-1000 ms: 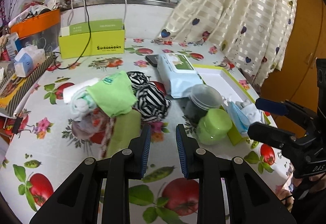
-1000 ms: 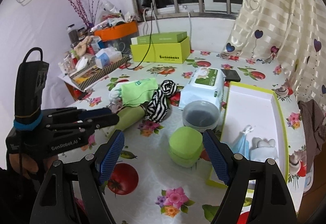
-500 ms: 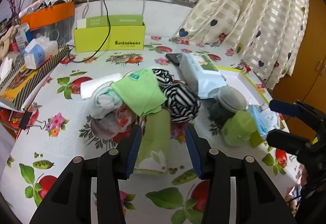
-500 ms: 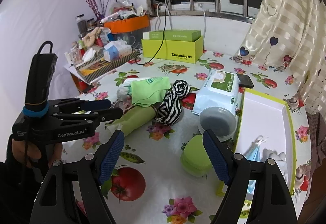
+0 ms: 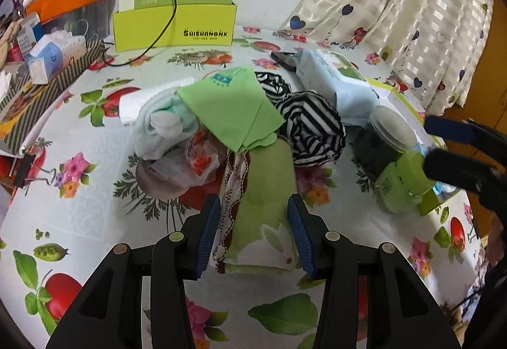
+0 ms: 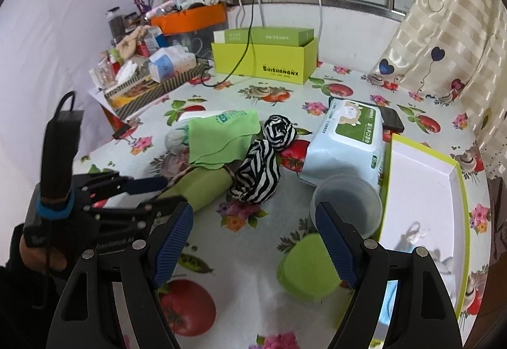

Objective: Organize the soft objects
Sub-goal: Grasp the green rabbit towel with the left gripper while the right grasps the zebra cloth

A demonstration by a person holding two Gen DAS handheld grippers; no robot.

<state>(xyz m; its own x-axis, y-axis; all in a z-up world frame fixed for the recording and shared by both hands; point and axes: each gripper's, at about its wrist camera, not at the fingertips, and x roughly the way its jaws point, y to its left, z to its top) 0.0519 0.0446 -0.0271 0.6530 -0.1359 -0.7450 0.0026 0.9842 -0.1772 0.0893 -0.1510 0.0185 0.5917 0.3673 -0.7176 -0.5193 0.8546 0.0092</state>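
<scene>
The desk (image 5: 79,216), covered with a fruit-and-flower oilcloth, carries a heap of soft things at its middle, and the step in hand is judged to be the reach for the first of them. A white tray with a lime rim (image 6: 424,177) lies at the right of the desk, with what seems to be a face mask already in it, though that corner is poorly seen. The light green rabbit-print cloth (image 5: 266,212) lies rolled at the near edge of the heap, its end framed between the jaws of the left gripper (image 5: 253,233), which are spread wide and not yet pressed on it. The right gripper (image 6: 253,241) is held with its jaws released and empty above the lime green lid (image 6: 305,269).

Next, a further descent and a closing on the cloth would be called for. Compared with a second ago, the left jaws have been opened from half-closed, and the cloth is now seen much nearer.
</scene>
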